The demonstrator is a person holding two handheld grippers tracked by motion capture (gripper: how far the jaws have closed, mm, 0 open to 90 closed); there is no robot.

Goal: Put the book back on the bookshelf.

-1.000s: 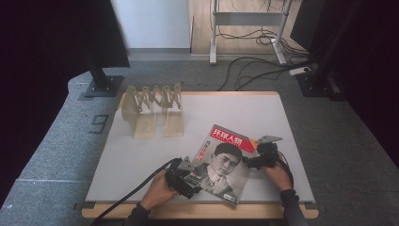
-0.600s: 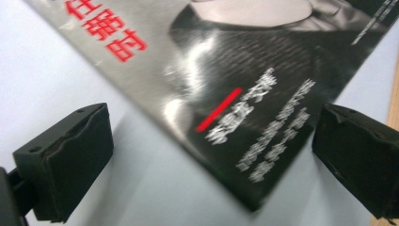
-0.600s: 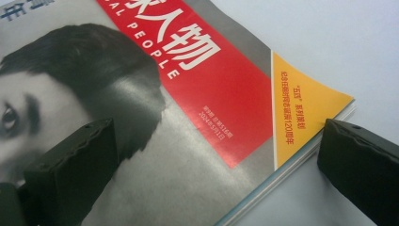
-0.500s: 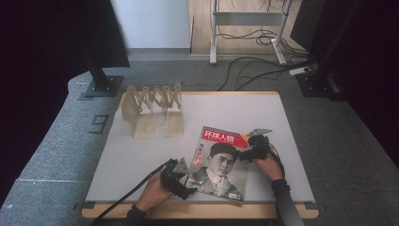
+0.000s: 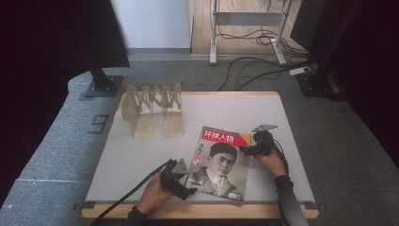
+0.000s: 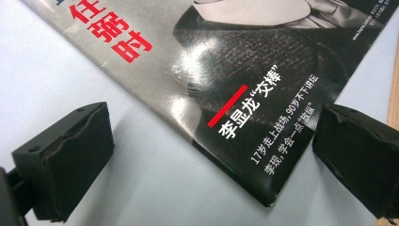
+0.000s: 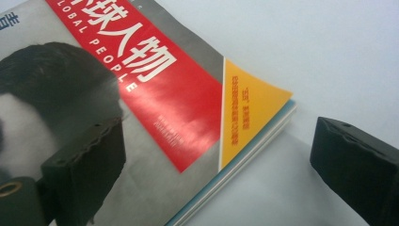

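Note:
A magazine (image 5: 219, 162) with a red title band and a portrait cover lies flat on the white table (image 5: 141, 155), slightly turned. My left gripper (image 5: 187, 184) is at its near left corner. In the left gripper view that corner of the magazine (image 6: 226, 70) lies between the wide-apart jaws of the left gripper (image 6: 211, 150), untouched. My right gripper (image 5: 247, 150) is at the far right corner. The right gripper (image 7: 221, 160) stands open around the yellow corner of the magazine (image 7: 155, 94), with one jaw over the cover and the other over bare table.
A folding wooden rack (image 5: 150, 106) stands at the table's back left. The wooden front edge (image 5: 197, 212) runs close under the magazine. Cables (image 5: 254, 70) and stand bases lie on the floor beyond the table.
The magazine has shifted slightly to the left and turned a little. My right gripper moved up and left along its right edge. The left gripper drew back a bit to the left.

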